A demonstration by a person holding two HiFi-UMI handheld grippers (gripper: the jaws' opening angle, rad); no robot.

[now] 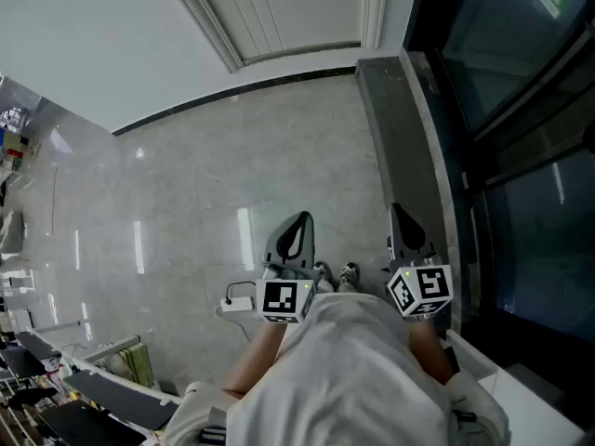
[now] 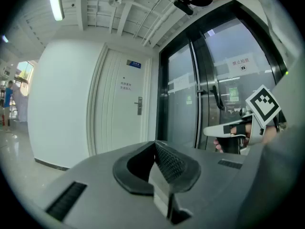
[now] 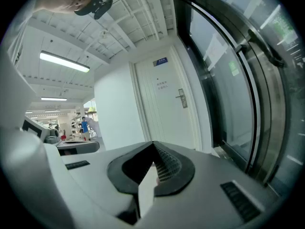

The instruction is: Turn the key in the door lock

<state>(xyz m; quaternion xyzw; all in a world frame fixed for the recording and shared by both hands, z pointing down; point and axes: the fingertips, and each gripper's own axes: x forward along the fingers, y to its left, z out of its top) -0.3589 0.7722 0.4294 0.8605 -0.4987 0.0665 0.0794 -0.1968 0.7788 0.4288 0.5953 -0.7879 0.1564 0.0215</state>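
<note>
White shirt (image 1: 363, 379) of the person sits nearest, with both grippers held out at waist height over the marble floor (image 1: 214, 184). Left gripper (image 2: 155, 149): jaws pressed together, nothing between them. Right gripper (image 3: 152, 151): same, closed and empty. Door lock (image 3: 181, 98) is on the white door (image 3: 162, 113) well ahead, beside the glass door (image 1: 521, 156). Its lever handle shows; the key is too small to make out. Judgement: key is likely small, light, stiff metal, and slick. Pinch the flat bow square across the pads, then rotate about the shaft axis. Off-axis force risks slipping or bending it.
</note>
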